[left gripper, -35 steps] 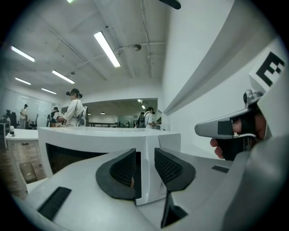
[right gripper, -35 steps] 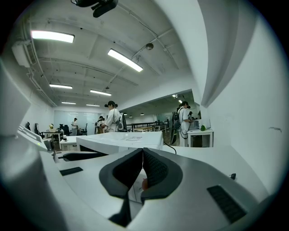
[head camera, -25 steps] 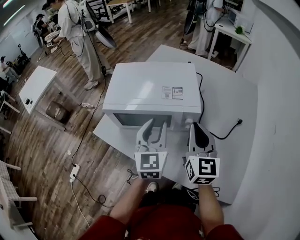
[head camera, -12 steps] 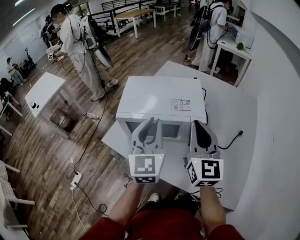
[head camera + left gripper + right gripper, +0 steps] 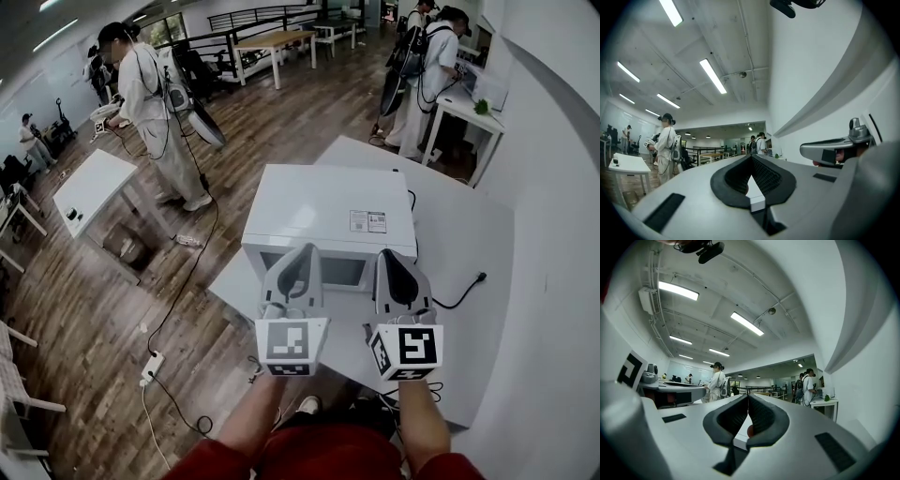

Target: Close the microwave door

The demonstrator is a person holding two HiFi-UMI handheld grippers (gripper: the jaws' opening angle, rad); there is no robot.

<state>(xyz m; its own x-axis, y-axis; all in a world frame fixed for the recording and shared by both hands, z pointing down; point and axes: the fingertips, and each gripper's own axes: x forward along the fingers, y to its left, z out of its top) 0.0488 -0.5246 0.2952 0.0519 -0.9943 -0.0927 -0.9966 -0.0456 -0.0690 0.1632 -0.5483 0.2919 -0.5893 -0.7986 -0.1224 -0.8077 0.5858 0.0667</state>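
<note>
The white microwave (image 5: pixel 328 206) stands on a white table (image 5: pixel 459 234), and its dark-windowed door (image 5: pixel 319 270) lies flush with the front. My left gripper (image 5: pixel 302 253) hangs level in front of the door window. Its jaws have just been closing and now meet, with nothing between them (image 5: pixel 751 159). My right gripper (image 5: pixel 395 257) is beside it, in front of the microwave's right end, also shut and empty (image 5: pixel 748 398). Each gripper view looks over the microwave into the room and shows the other gripper at its edge.
A black power cable (image 5: pixel 465 292) runs from the microwave across the table toward the white wall at the right. A person (image 5: pixel 155 112) stands by a small white table (image 5: pixel 89 187) on the wooden floor at the left. Other people stand at the back right.
The left gripper's jaws went from wide open to shut. Both grippers rose in front of the microwave. The right gripper stayed shut.
</note>
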